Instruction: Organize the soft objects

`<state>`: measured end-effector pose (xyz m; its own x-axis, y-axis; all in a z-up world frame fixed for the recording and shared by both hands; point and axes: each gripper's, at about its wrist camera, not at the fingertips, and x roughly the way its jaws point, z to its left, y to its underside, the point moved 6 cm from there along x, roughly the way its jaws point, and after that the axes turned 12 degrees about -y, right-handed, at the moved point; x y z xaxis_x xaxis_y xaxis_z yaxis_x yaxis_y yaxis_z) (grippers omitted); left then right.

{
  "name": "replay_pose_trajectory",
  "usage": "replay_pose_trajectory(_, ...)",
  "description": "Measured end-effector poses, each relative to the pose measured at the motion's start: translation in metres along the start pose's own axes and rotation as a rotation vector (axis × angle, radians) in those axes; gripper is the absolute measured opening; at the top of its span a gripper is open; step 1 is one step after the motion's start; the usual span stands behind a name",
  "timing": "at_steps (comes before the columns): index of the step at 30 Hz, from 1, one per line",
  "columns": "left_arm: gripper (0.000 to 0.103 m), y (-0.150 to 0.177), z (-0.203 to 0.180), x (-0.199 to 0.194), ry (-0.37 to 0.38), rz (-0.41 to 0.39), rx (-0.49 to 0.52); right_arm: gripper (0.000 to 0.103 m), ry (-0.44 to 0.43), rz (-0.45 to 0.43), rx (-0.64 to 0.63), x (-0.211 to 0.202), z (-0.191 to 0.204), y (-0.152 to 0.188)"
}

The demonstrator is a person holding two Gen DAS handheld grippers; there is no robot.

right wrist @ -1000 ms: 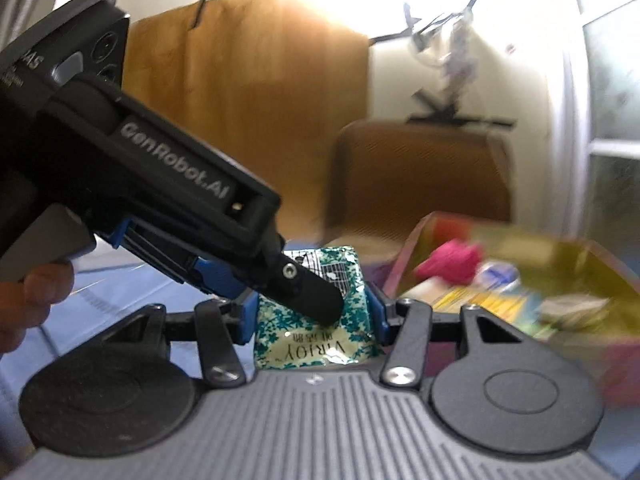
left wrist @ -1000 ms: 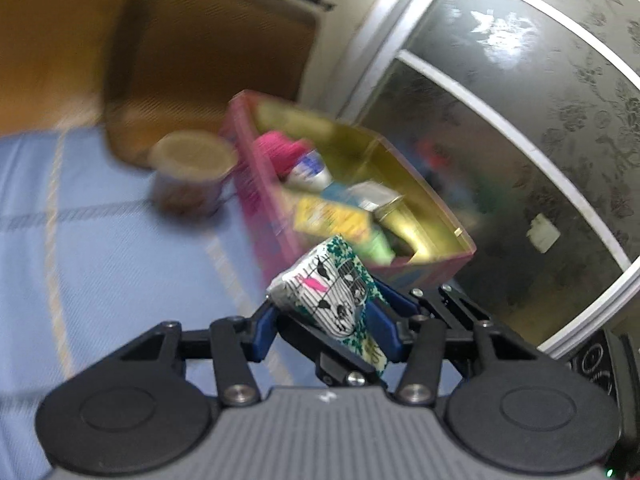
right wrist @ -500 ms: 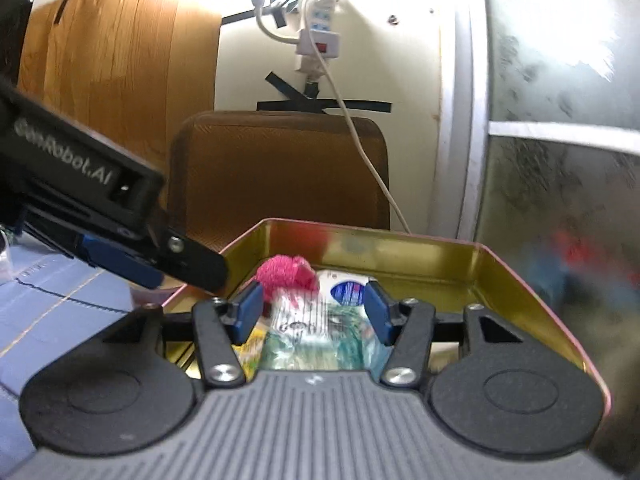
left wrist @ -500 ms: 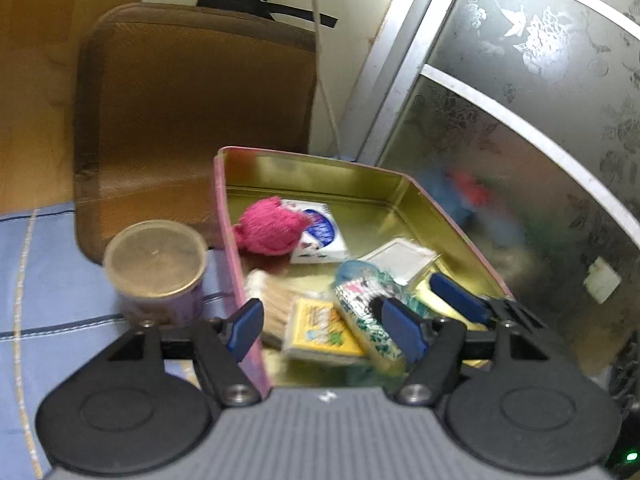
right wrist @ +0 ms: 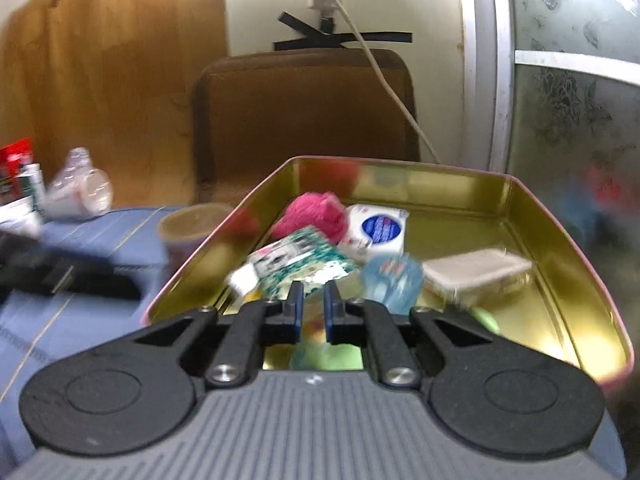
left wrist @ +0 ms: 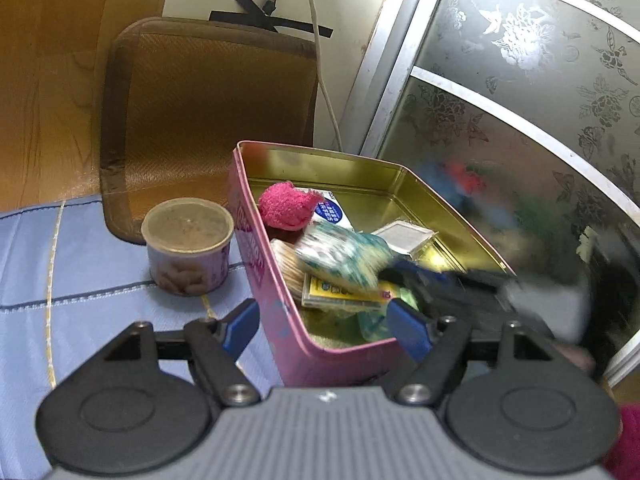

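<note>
Two grippers at one pink tin point(left wrist: 256, 248). Left gripper point(left wrist: 324, 326): jaws spread wide, straddling the tin's near wall, grasping nothing. Right gripper point(right wrist: 312, 308): jaws nearly closed, empty, just behind one green patterned packet point(right wrist: 296, 260) lying inside the tin beside one pink plush ball point(right wrist: 316, 214). One lidded cup point(left wrist: 187, 246) stands left of the tin.

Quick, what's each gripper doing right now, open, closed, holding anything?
Left gripper: open, holding nothing, straddling the pink tin's wall.
Right gripper: nearly shut, nothing between its fingers; the green patterned packet lies just ahead.
</note>
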<state>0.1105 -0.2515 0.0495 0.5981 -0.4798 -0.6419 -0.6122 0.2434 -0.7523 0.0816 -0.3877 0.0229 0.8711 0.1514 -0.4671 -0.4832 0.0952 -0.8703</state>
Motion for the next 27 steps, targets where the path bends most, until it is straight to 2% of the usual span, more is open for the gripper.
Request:
replay_pose_trajectory(3, 0.072, 0.005, 0.0, -0.001, -0.012, 0.016, 0.008, 0.015, 0.136, 0.061, -0.062, 0.039, -0.011, -0.017)
replay_pose_trajectory(5, 0.072, 0.009, 0.003, -0.007, -0.029, 0.015, 0.024, 0.016, 0.169, 0.063, -0.039, 0.042, -0.02, -0.022)
replay_pose_trajectory(6, 0.072, 0.011, 0.005, -0.01, -0.044, 0.007, 0.038, 0.016, 0.138, 0.028, -0.017, 0.034, -0.019, -0.024)
replay_pose_trajectory(8, 0.072, 0.016, 0.008, -0.013, -0.07, 0.001, 0.055, 0.03, 0.102, -0.034, -0.004, 0.014, -0.014, -0.025)
replay_pose_trajectory(9, 0.072, 0.019, 0.009, -0.013, -0.075, 0.007, 0.056, 0.033, 0.098, -0.056, -0.005, 0.005, -0.011, -0.023)
replay_pose_trajectory(12, 0.072, 0.029, 0.008, -0.01, -0.068, 0.031, 0.062, 0.034, 0.039, -0.124, 0.03, -0.025, 0.005, -0.01)
replay_pose_trajectory(17, 0.073, 0.051, 0.01, -0.017, -0.124, 0.024, 0.118, 0.038, -0.022, -0.222, 0.098, -0.063, 0.038, 0.015)
replay_pose_trajectory(21, 0.078, 0.071, 0.021, -0.028, -0.159, 0.023, 0.123, 0.039, -0.025, -0.245, 0.101, -0.073, 0.062, 0.037)
replay_pose_trajectory(27, 0.088, 0.089, 0.037, -0.043, -0.23, 0.022, 0.11, 0.043, -0.062, -0.237, 0.216, -0.075, 0.082, 0.054)
